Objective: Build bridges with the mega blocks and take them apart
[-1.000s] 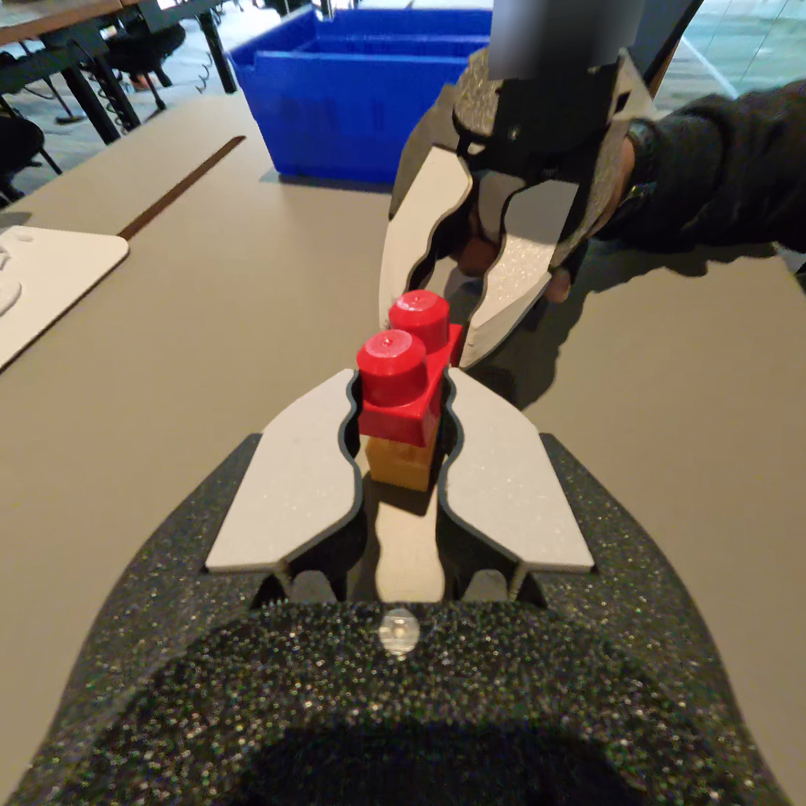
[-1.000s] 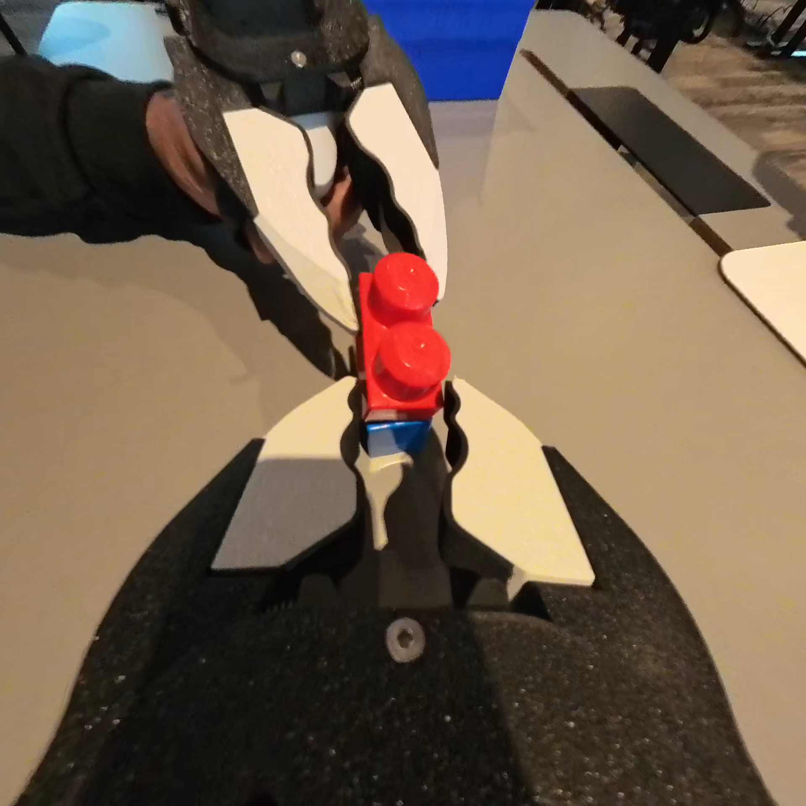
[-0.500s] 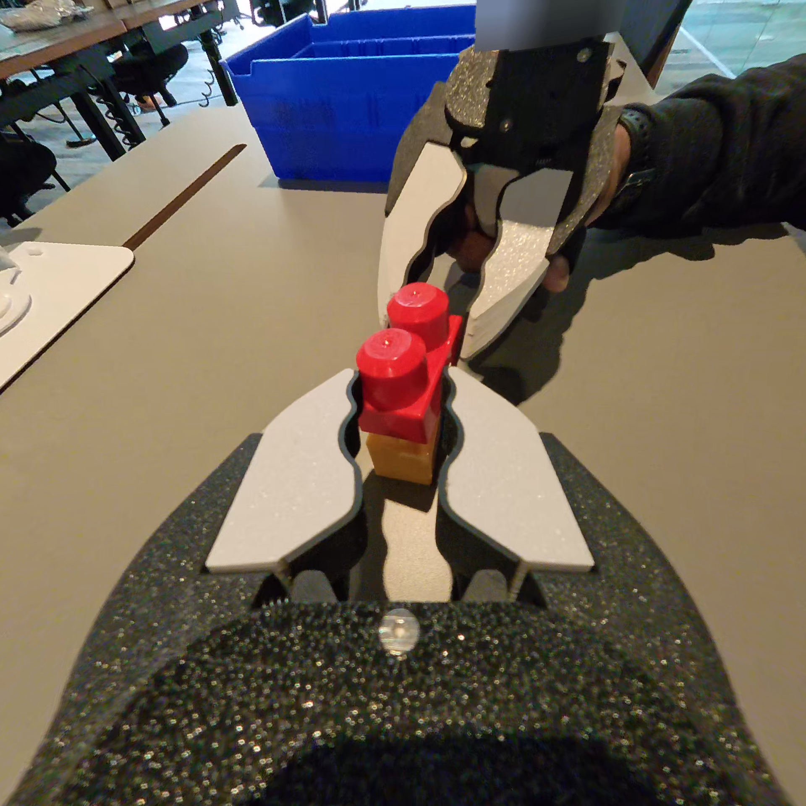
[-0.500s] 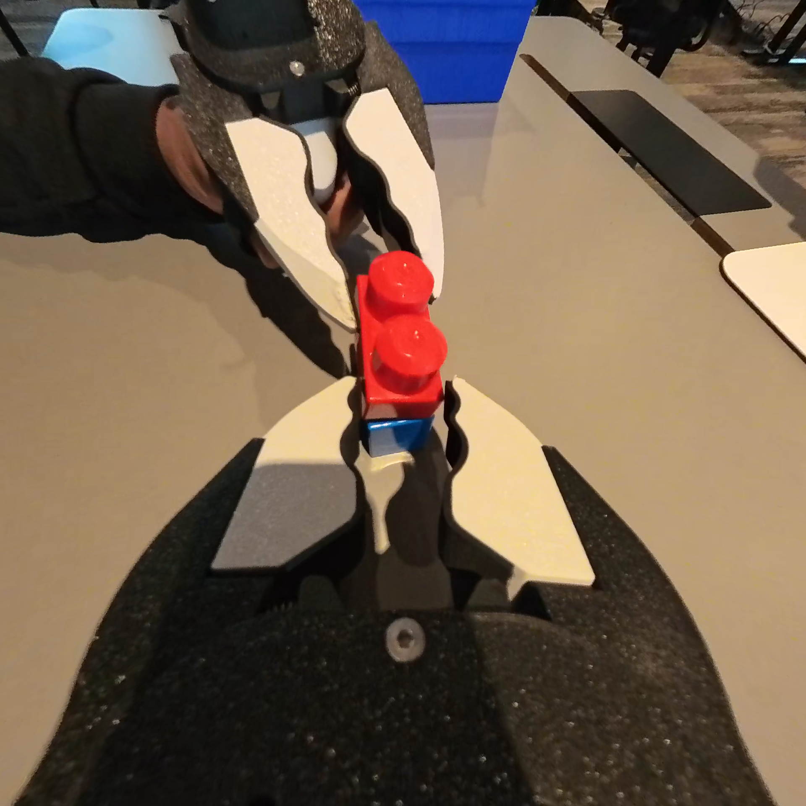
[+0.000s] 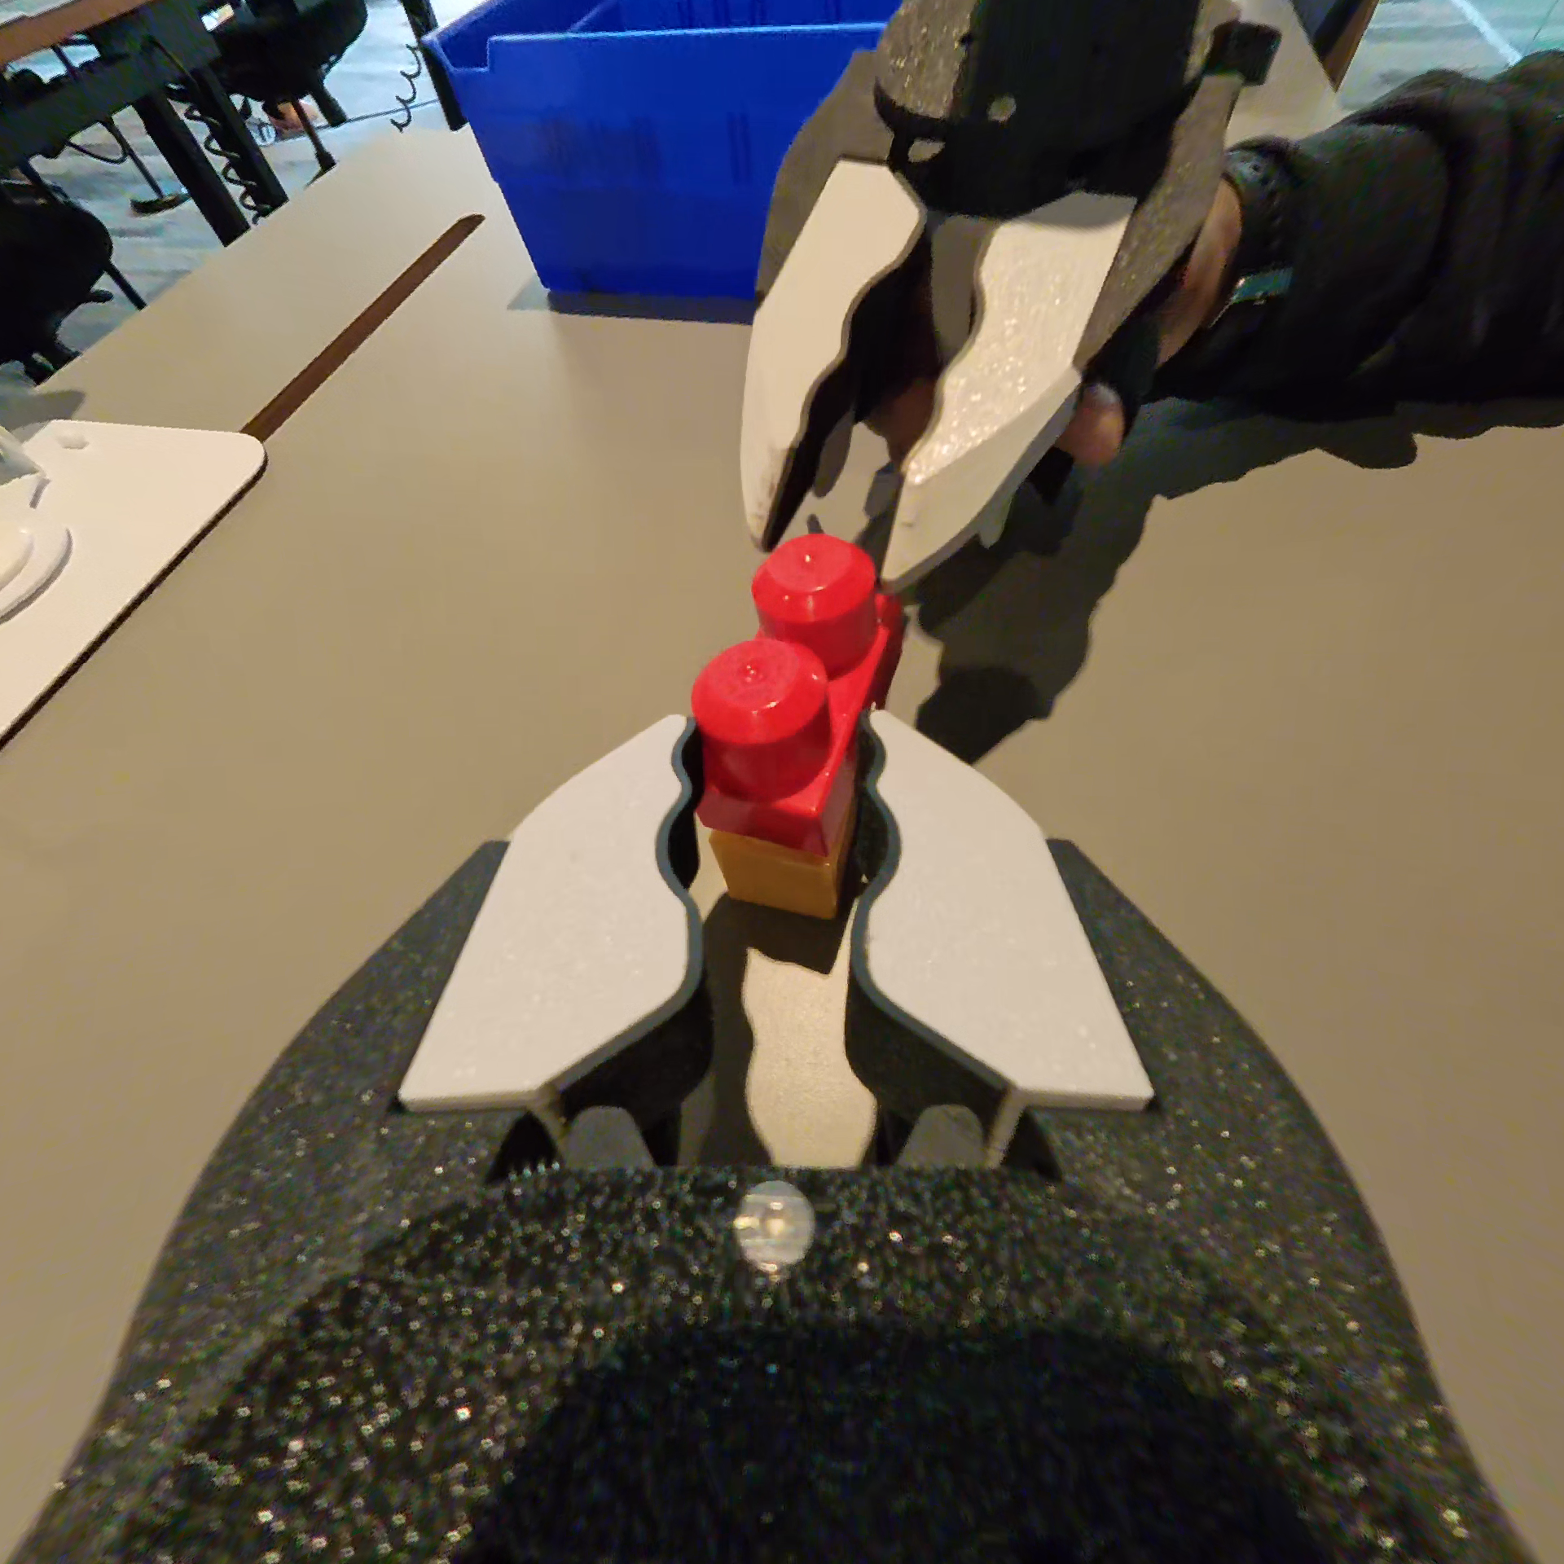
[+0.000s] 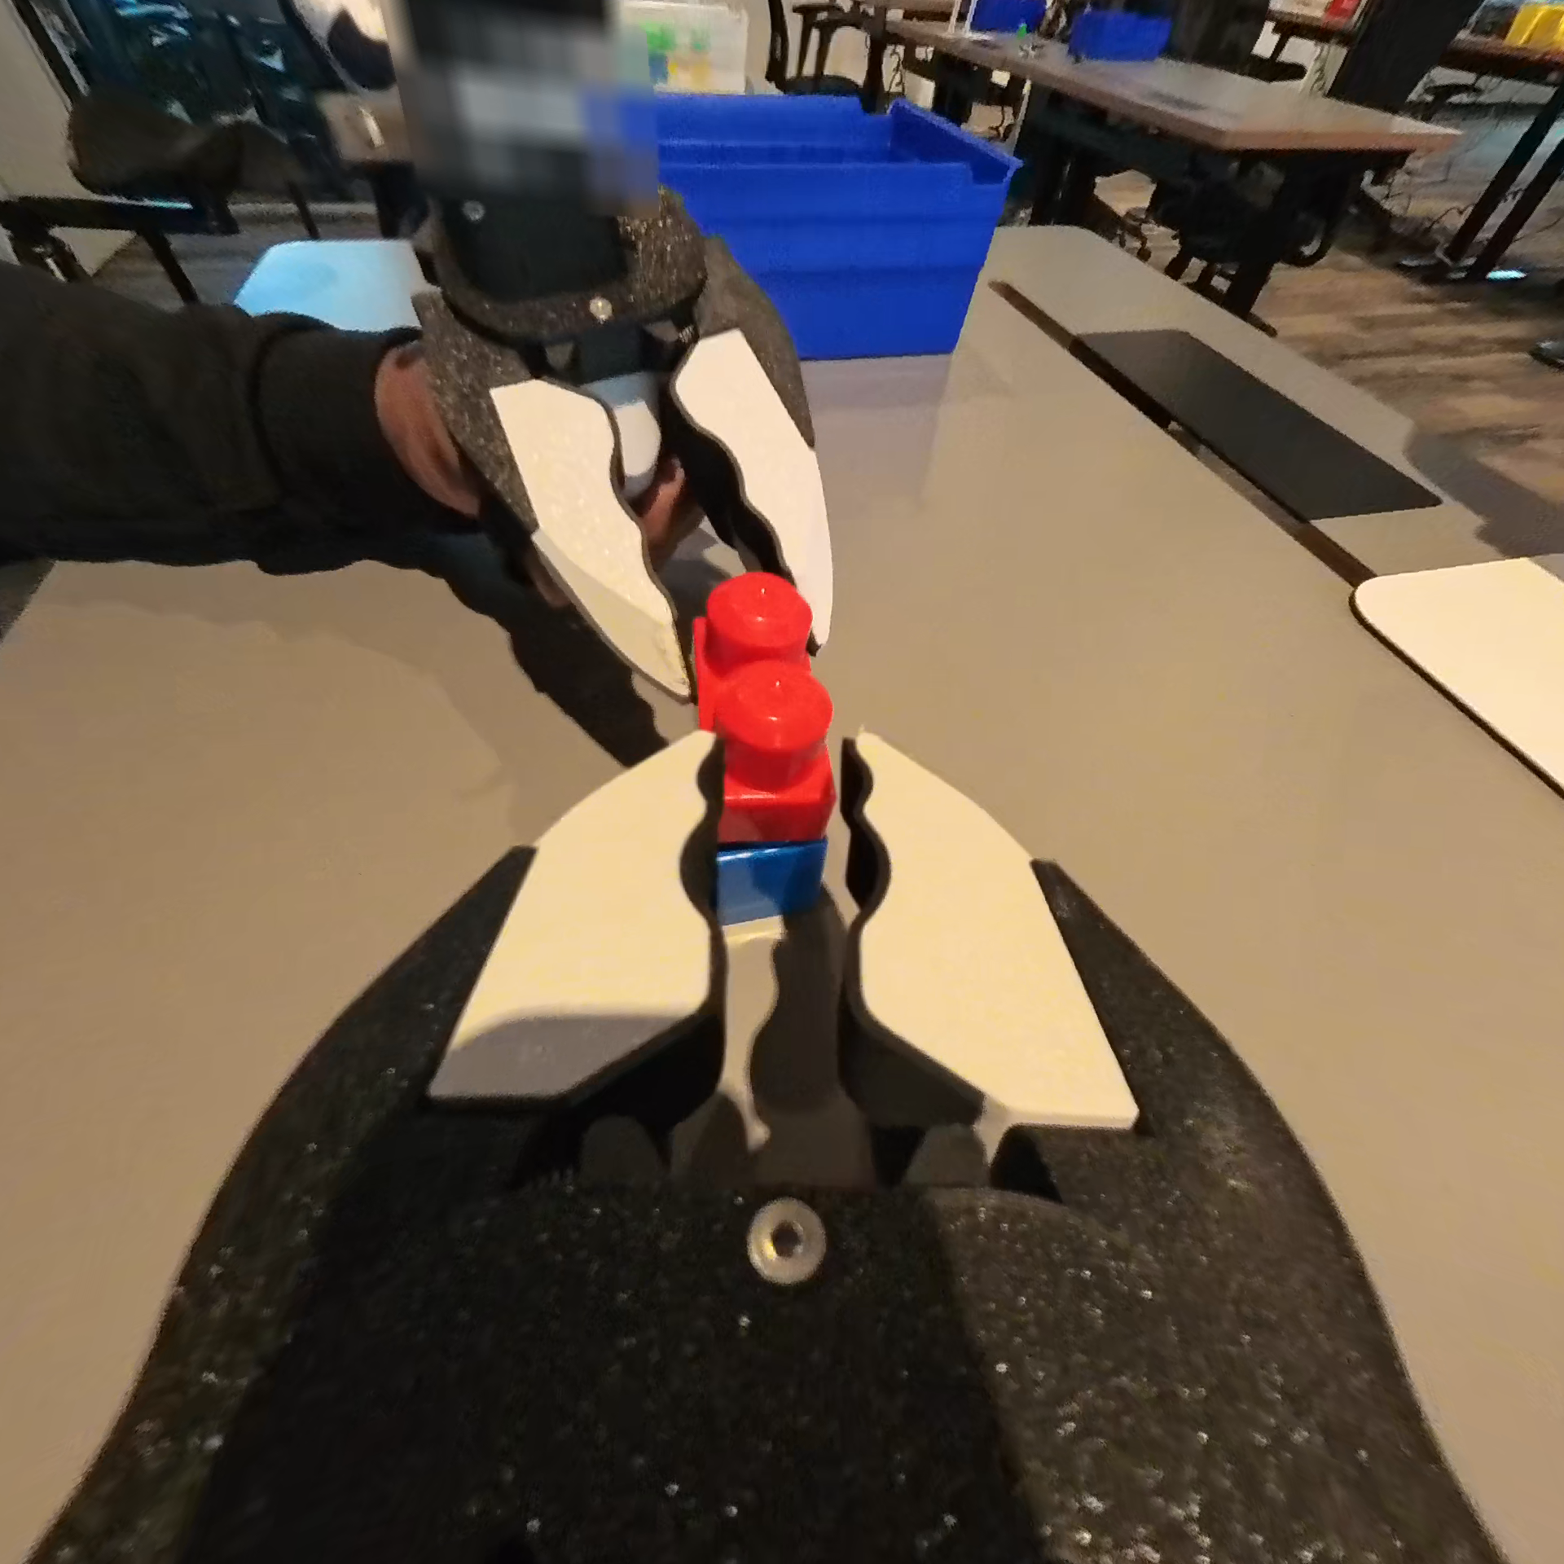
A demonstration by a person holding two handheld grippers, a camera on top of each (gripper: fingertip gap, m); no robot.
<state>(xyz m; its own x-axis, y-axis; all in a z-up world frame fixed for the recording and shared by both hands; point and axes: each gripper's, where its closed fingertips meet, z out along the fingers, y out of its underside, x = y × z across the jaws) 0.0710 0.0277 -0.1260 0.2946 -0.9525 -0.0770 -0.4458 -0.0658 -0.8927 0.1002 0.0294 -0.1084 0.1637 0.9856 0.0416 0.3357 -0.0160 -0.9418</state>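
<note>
A small bridge stands on the grey table: a red two-stud block (image 5: 834,745) lies across an orange block (image 5: 783,880) at my left end and a blue block (image 6: 770,880) at my right end. My left gripper (image 5: 774,728) is shut on the red block's end above the orange block; it also shows in the right wrist view (image 6: 749,656). My right gripper (image 6: 779,736) is tilted up at stud height over the other end of the red block (image 6: 774,812). Its fingers stand apart with a sliver of table showing beside the block. In the left wrist view its tips (image 5: 829,558) straddle the far stud.
A blue bin (image 5: 660,169) stands at the back of the table (image 5: 1269,846) and also shows in the right wrist view (image 6: 846,220). A white board (image 5: 110,525) lies at one side edge. A dark mat (image 6: 1252,423) lies on the adjoining table. Dark sleeves hold both grippers. The gap from one gripper's tips to the other's is roughly 4 cm.
My right gripper has risen and tilted up off the red block's end, and its fingers stand a little closer together. My left gripper keeps its grip and has not moved.
</note>
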